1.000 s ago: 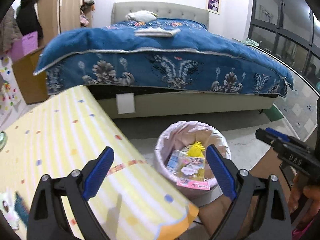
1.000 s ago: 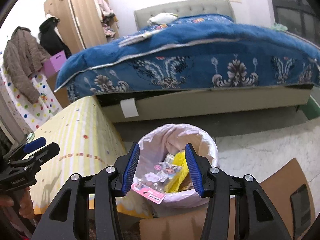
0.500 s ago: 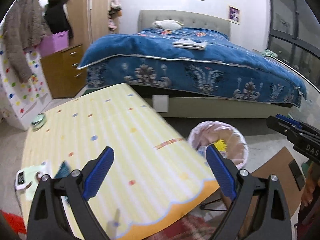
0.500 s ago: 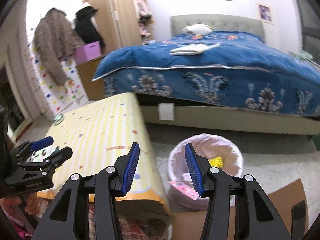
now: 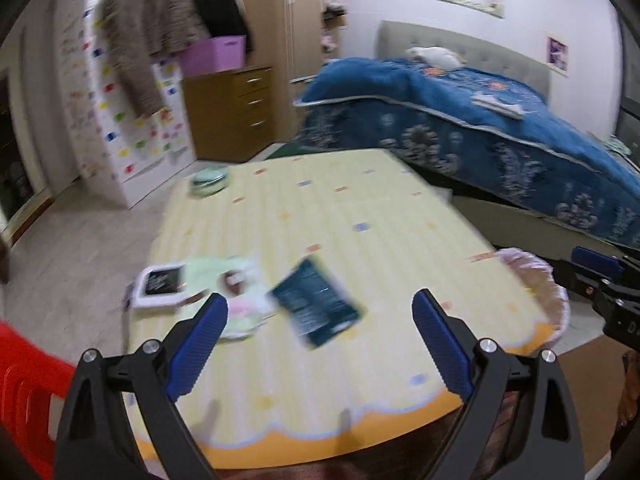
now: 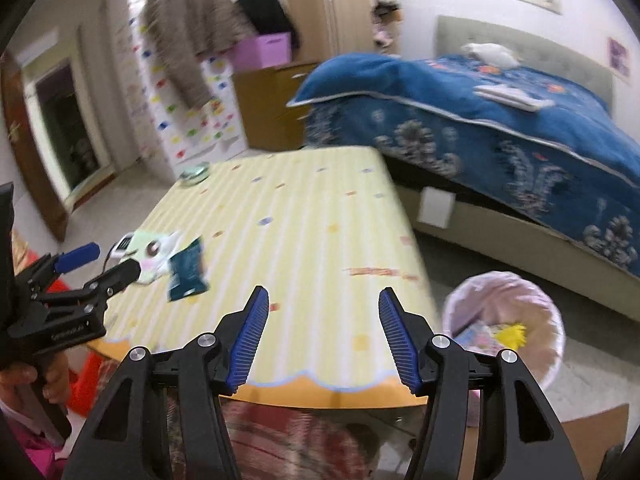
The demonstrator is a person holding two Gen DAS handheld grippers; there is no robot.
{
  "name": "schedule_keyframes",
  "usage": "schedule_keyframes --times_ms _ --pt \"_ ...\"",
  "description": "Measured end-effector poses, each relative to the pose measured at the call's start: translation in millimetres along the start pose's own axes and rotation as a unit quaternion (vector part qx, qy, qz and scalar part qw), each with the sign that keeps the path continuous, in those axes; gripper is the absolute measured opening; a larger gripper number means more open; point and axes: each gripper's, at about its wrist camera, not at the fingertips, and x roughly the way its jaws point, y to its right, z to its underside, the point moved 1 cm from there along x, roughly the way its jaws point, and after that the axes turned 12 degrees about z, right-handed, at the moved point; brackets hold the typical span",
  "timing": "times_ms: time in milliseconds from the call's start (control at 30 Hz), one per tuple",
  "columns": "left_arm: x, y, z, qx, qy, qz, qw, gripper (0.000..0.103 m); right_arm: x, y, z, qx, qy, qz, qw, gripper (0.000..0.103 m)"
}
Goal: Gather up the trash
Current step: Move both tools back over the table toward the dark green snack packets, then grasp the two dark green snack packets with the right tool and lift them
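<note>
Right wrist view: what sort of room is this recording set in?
Most likely a bedroom in a home: a made bed with a blue patterned cover, a wooden wardrobe beside coats on hooks, and a small table with a yellow striped cloth.

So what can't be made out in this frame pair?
- Dark wrapper: print unreadable, motion blur, both views.
- Pale litter beside it: separate pieces not distinguishable; left gripper overlaps it in the right view.
- Lined bin: mostly behind the table in the left view; contents blurred in the right.
- Round green item: too small.
</note>
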Motion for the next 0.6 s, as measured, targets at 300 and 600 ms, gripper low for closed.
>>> schedule_keyframes --times_ms 300,600 --pt "-13.7 -75.3 22.6 -0.060 -0.007 -0.064 0.9961 0.091 29.7 -80.5 -8.5 -0.074 -0.020 -0.050 0.996 0.057" --pt "-15.1 -111.7 29.5 -0.080 -0.015 -0.081 0.9934 0.091 75.8 -144.5 -14.6 -0.128 -0.053 -0.072 0.988 0.053"
